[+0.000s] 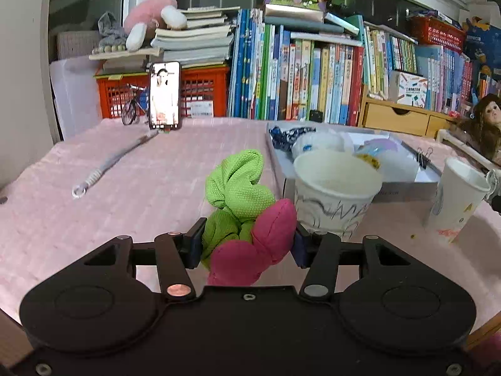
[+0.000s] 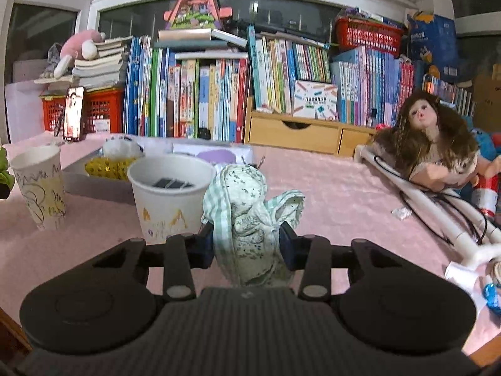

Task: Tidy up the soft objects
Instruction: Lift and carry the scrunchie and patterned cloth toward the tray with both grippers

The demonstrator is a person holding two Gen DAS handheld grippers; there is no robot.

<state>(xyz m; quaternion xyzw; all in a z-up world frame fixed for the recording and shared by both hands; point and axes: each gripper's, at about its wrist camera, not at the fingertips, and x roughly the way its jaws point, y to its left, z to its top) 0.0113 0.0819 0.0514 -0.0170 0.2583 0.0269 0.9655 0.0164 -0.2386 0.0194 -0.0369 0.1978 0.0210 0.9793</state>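
Observation:
My left gripper [image 1: 247, 242] is shut on a soft toy of green mesh cloth [image 1: 238, 185] and magenta padded lobes [image 1: 266, 235], held above the pink table cover [image 1: 109, 206]. My right gripper [image 2: 245, 247] is shut on a bunched white and pale-green checked cloth [image 2: 247, 206], which stands up between the pads. A scribbled paper cup [image 1: 335, 188] stands just right of the left gripper. Another paper cup [image 2: 170, 194], with dark flat pieces inside, stands just left of the right gripper. Behind the cups lies a grey shallow box [image 1: 404, 185] with several soft items.
A second cup [image 1: 460, 194] stands at the right in the left wrist view. A phone [image 1: 165, 94] stands upright at the back beside a brush [image 1: 109, 166]. A doll [image 2: 435, 144] and white tubing [image 2: 432, 210] lie at the right. Books and orange crates line the back.

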